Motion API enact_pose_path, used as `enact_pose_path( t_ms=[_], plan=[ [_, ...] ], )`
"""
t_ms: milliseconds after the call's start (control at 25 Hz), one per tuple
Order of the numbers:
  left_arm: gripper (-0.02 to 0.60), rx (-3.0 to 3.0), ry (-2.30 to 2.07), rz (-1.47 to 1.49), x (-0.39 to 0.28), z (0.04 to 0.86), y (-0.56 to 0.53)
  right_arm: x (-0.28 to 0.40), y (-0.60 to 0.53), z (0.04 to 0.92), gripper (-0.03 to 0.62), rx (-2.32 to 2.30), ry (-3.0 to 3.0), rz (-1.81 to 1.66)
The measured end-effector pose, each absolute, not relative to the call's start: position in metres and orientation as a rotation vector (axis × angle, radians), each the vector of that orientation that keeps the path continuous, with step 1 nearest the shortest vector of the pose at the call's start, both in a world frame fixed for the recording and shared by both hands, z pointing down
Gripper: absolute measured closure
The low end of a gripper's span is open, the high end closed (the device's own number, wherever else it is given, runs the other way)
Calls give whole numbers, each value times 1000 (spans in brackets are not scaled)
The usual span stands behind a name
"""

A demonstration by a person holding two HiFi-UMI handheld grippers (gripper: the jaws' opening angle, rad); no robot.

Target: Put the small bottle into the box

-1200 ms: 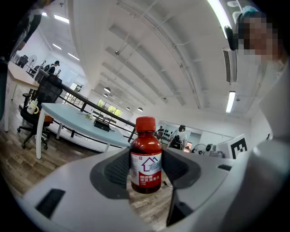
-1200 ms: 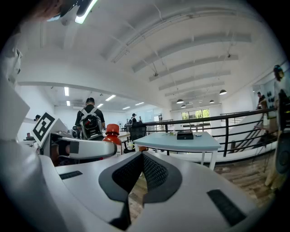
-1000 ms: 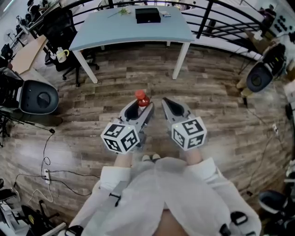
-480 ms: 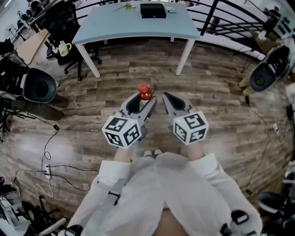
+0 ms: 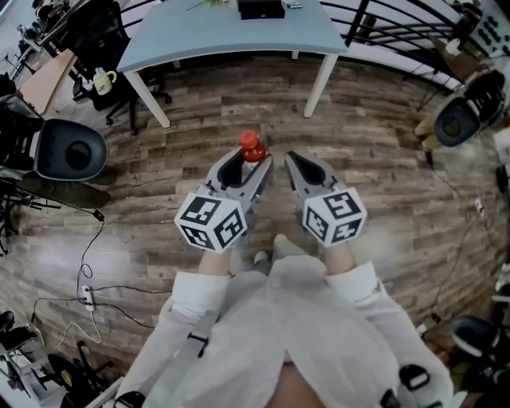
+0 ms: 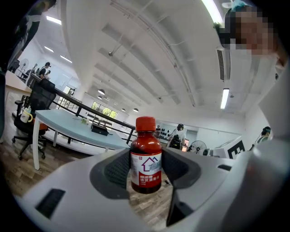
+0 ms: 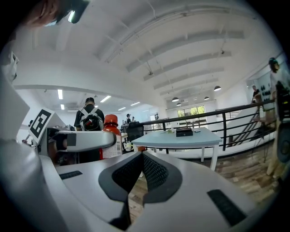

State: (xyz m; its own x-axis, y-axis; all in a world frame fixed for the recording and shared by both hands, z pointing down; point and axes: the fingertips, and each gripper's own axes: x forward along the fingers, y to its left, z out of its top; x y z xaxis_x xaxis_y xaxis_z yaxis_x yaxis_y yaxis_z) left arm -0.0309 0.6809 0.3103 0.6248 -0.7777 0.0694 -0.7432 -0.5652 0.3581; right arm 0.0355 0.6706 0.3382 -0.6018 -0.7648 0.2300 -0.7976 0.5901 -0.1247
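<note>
- Ahead across the floor, the table with the black box is seen slightly nearer than a second ago, so carrying is judged under way.
- The left gripper is kept clamped on the upright small bottle, well apart from the box.
- The right gripper is held with its jaws together and empty.

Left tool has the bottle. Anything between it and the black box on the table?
Nothing visible. The small bottle sits clamped in the left tool, bare wooden floor runs ahead to the table, and the black box lies on its far side, unobstructed.
</note>
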Motion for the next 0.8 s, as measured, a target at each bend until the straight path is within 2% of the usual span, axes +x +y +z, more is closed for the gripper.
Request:
enact_pose_path(
  t_ms=[320, 800],
  plan=[
    [371, 2481, -1198, -143, -27, 321, 643, 32, 632, 350, 591, 1295, -2670, 345],
    [371, 2449, -1302, -149, -36, 315, 501, 36, 483, 341, 591, 1188, -2725, 357]
  ],
)
